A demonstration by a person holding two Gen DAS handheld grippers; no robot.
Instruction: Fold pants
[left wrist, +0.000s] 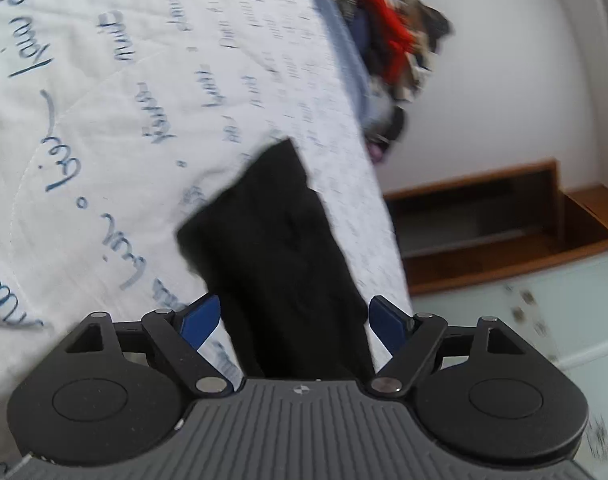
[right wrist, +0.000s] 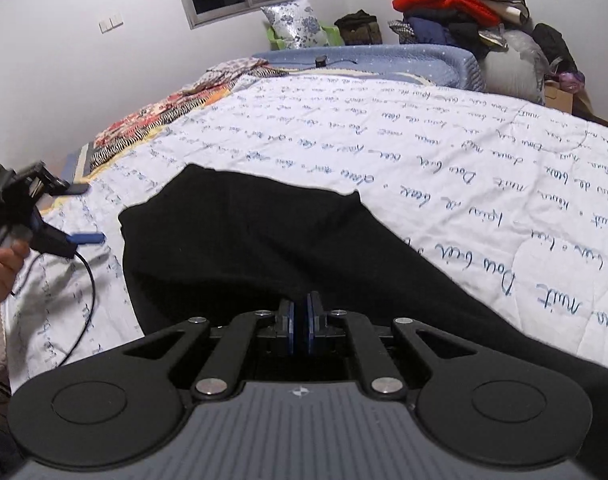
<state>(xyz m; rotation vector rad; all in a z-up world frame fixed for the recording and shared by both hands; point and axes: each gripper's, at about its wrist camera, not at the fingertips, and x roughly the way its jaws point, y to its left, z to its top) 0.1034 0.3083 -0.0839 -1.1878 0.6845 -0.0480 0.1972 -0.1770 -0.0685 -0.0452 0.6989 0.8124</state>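
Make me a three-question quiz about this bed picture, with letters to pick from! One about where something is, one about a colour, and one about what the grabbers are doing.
1. Where do the black pants lie?
A. on the white quilt with blue writing
B. on the floor
C. on the window sill

2. What colour is the brightest garment in the clothes pile past the bed's far end?
A. green
B. red
C. yellow

3. How are the two grippers set?
A. both wide open
B. both shut
C. left open, right shut on the pants

Answers:
1. A, the pants spread across the white quilt.
2. B, a red piece sits near the top of the pile.
3. C, the left gripper has its blue fingers spread apart, while the right gripper has its pads pressed together at the pants' near edge.
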